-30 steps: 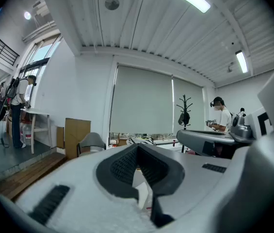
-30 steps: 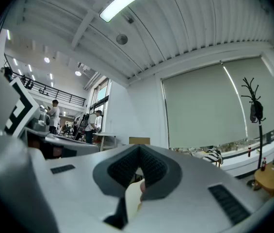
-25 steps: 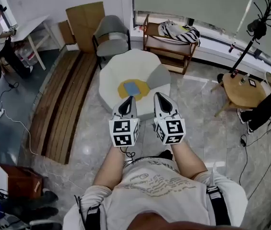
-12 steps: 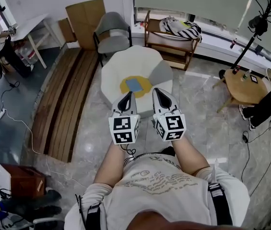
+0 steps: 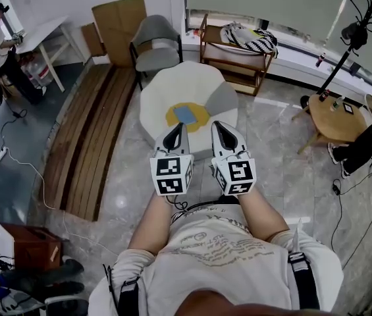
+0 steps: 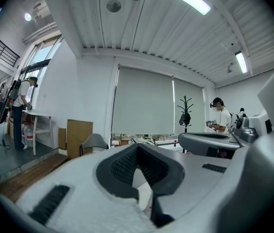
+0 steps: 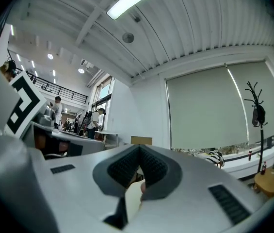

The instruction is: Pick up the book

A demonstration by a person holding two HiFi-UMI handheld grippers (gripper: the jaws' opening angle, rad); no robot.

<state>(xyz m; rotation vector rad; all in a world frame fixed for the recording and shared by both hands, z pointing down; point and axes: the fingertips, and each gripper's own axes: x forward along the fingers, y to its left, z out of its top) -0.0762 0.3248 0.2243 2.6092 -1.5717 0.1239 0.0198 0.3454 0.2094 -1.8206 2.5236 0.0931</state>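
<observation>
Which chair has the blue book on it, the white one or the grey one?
The big white chair in the middle. The blue book lies on its yellow cushion. The grey chair behind it has no book.

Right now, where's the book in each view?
Head view: book on yellow cushion, centre.
Left gripper view: not in it.
Right gripper view: not in it.
Landmark: coat stand, top right in head view, mid-right in left gripper view, far right in right gripper view.
</observation>
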